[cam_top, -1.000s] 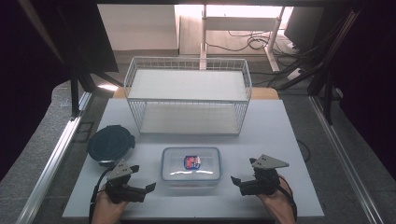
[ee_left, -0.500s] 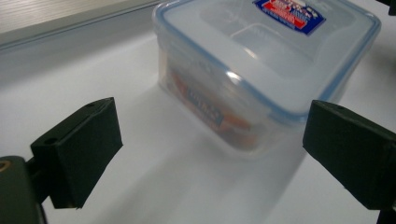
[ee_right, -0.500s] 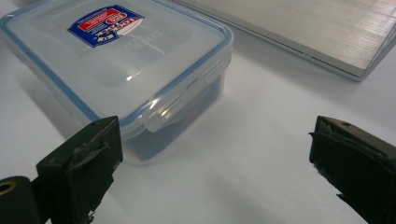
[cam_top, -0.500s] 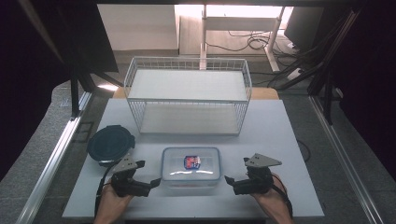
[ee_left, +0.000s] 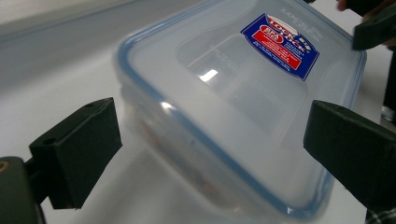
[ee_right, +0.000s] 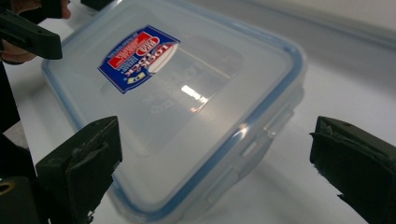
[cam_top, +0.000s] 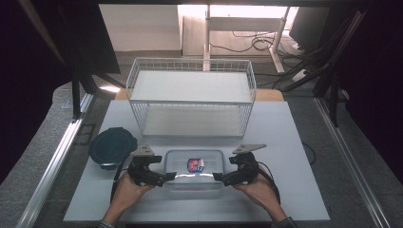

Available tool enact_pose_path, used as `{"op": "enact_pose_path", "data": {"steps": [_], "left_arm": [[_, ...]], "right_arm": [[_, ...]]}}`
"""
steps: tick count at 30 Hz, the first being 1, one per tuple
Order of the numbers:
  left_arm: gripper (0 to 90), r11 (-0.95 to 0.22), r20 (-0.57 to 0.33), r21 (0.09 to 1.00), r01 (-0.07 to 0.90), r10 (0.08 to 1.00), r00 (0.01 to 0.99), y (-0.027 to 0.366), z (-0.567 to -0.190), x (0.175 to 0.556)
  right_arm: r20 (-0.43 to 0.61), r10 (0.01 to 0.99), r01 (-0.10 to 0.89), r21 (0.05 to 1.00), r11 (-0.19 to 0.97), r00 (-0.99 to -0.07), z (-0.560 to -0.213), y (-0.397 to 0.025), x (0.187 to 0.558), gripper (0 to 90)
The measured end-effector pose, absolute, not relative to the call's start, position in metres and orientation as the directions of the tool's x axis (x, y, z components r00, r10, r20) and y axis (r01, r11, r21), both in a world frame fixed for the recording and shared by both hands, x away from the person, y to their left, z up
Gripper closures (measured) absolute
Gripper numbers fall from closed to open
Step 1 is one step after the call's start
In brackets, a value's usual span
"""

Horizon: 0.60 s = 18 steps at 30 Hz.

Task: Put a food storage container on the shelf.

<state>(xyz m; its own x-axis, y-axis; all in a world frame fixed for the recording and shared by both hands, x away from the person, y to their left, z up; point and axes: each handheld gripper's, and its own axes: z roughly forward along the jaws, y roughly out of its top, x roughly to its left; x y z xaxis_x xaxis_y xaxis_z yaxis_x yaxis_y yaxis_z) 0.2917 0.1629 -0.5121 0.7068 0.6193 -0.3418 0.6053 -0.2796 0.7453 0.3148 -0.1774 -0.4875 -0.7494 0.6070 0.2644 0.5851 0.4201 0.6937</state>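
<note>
Two grippers flank a clear plastic container (cam_top: 194, 170) that sits on the white table (cam_top: 294, 142) near its front edge, between the person's hands. The left gripper (cam_top: 164, 177) points at the container's left end and the right gripper (cam_top: 219, 177) at its right end. In the left gripper view, the container (ee_left: 243, 107) fills the gap between two black jaws that stand wide apart, holding nothing. The right gripper view shows the same from the other end: jaws spread, the container (ee_right: 177, 102) between them, untouched as far as can be told. The snap-on lid has a blue seal line and a red and blue label (cam_top: 195, 165) near the middle.

Behind the container stands a white wire basket (cam_top: 191, 97) with two levels, well apart from the grippers. A dark round lid (cam_top: 112, 146) lies on the table's left side, just beside the left gripper's grey plate. Nothing lies between either gripper and the container. Cables (cam_top: 252, 45) trail on the floor beyond the table.

Compared with a second ago, both grippers have closed in from the sides: they were then clear of the container's ends, and now their tips reach its left and right edges. The container, basket and dark lid have stayed in place.
</note>
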Motion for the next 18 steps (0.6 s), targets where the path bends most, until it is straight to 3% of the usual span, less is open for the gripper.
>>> {"op": "enact_pose_path", "data": {"steps": [6, 9, 11, 12, 14, 15, 17, 18], "left_arm": [[0.0, -0.241, -0.499, 0.674, 0.698, 0.548, 0.671, 0.164, -0.526, 0.301], [0.0, -0.234, -0.535, 0.65, 0.723, 0.536, 0.653, 0.165, -0.529, 0.3], [1.7, -0.243, -0.542, 0.637, 0.732, 0.535, 0.649, 0.165, -0.527, 0.298], [4.0, -0.248, -0.535, 0.638, 0.729, 0.538, 0.651, 0.166, -0.526, 0.296], [12.7, -0.24, -0.539, 0.642, 0.729, 0.535, 0.651, 0.17, -0.523, 0.292], [12.7, -0.229, -0.546, 0.642, 0.732, 0.533, 0.646, 0.173, -0.523, 0.29], [25.4, -0.174, -0.582, 0.642, 0.747, 0.524, 0.622, 0.181, -0.523, 0.285], [29.3, -0.16, -0.583, 0.654, 0.74, 0.517, 0.627, 0.186, -0.521, 0.281]], "right_arm": [[0.458, 0.544, 0.696, 0.6, 0.395, -0.704, -0.503, -0.174, 0.33, 2.3], [0.49, 0.535, 0.715, 0.583, 0.387, -0.689, -0.506, -0.175, 0.332, 1.9], [0.508, 0.53, 0.725, 0.578, 0.375, -0.679, -0.506, -0.178, 0.333, 7.2], [0.521, 0.53, 0.734, 0.577, 0.359, -0.669, -0.503, -0.184, 0.332, 15.2], [0.525, 0.537, 0.741, 0.57, 0.355, -0.66, -0.501, -0.187, 0.33, 17.0], [0.525, 0.537, 0.741, 0.57, 0.355, -0.66, -0.501, -0.187, 0.33, 17.0], [0.523, 0.54, 0.741, 0.574, 0.348, -0.659, -0.501, -0.188, 0.325, 19.8], [0.517, 0.536, 0.734, 0.58, 0.353, -0.667, -0.498, -0.19, 0.32, 25.7]]}}
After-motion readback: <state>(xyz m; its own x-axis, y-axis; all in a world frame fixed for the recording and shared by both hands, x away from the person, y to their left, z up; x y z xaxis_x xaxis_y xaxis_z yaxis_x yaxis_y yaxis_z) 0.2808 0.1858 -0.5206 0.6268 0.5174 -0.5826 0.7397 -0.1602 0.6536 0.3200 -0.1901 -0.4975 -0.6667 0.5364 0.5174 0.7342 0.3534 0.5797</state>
